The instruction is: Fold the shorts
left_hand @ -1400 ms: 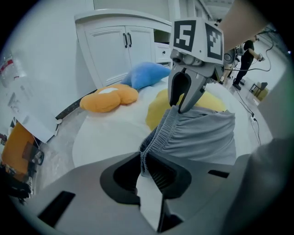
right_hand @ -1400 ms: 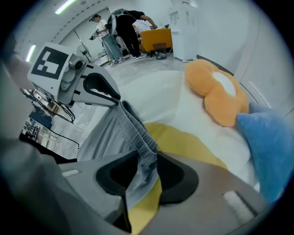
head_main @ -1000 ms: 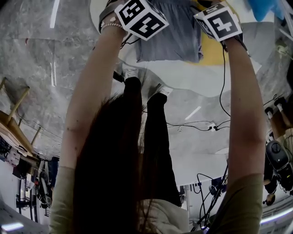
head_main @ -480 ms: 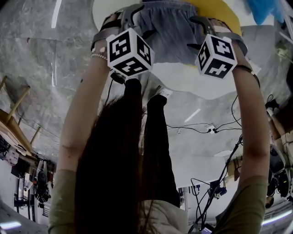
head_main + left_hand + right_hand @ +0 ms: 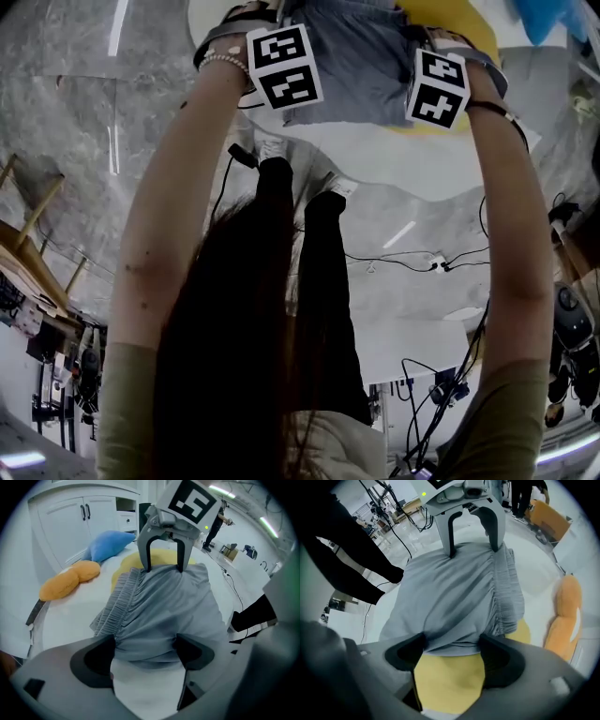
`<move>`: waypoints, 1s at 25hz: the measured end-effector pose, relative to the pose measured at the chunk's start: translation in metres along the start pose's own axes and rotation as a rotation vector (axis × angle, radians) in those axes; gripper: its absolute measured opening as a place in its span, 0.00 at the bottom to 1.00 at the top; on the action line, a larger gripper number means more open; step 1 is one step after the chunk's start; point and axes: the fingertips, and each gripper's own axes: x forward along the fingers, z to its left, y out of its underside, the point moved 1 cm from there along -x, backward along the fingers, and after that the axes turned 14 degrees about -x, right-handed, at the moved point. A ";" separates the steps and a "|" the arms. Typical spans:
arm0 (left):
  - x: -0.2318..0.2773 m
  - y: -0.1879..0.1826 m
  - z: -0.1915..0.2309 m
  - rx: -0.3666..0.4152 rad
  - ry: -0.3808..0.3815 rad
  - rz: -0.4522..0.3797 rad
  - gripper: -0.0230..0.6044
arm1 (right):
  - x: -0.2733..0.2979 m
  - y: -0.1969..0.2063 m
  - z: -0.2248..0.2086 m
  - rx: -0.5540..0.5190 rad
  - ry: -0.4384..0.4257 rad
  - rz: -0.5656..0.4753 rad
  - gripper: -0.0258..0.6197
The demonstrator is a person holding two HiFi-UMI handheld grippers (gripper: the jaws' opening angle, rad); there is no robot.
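Observation:
The grey shorts (image 5: 361,66) lie folded on the white table (image 5: 375,164), their elastic waistband (image 5: 117,604) bunched along one side. One end rests on a yellow cloth (image 5: 450,679). My left gripper (image 5: 145,651) points down over one end of the shorts. Its jaws are opening, with the cloth's edge loose between them. My right gripper (image 5: 447,656) stands wide open over the opposite end, the hem between its pads without being pinched. Each gripper shows in the other's view: the right gripper (image 5: 164,557) and the left gripper (image 5: 473,531).
An orange cushion (image 5: 70,581) and a blue one (image 5: 110,545) lie on the table beyond the shorts, in front of white cabinets (image 5: 79,522). The table's curved edge (image 5: 412,192) runs just below the shorts. Cables (image 5: 403,258) trail over the floor.
Both grippers have rolled about their own axes and shifted along the shorts. The shorts hung from them a second ago and now lie spread on the table.

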 end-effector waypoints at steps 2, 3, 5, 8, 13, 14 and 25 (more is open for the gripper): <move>-0.002 0.000 -0.001 -0.016 0.028 -0.001 0.67 | 0.000 -0.002 0.001 -0.003 -0.016 0.008 0.62; -0.004 0.000 -0.001 -0.022 0.036 -0.002 0.67 | -0.001 -0.003 0.000 0.000 -0.021 0.006 0.62; -0.011 -0.003 -0.001 -0.041 0.044 -0.015 0.67 | -0.008 -0.007 -0.003 0.026 -0.013 -0.026 0.62; -0.032 -0.006 -0.003 -0.104 0.027 -0.062 0.67 | -0.033 -0.019 -0.007 0.117 0.055 -0.140 0.62; -0.094 -0.009 -0.003 -0.330 -0.062 -0.215 0.67 | -0.096 -0.028 -0.010 0.499 0.232 -0.458 0.62; -0.109 -0.013 -0.007 -0.385 -0.078 -0.257 0.67 | -0.110 -0.026 -0.009 0.591 0.285 -0.517 0.62; -0.357 -0.053 -0.097 -0.918 -0.272 -0.745 0.67 | -0.368 -0.045 0.102 0.988 0.838 -0.975 0.62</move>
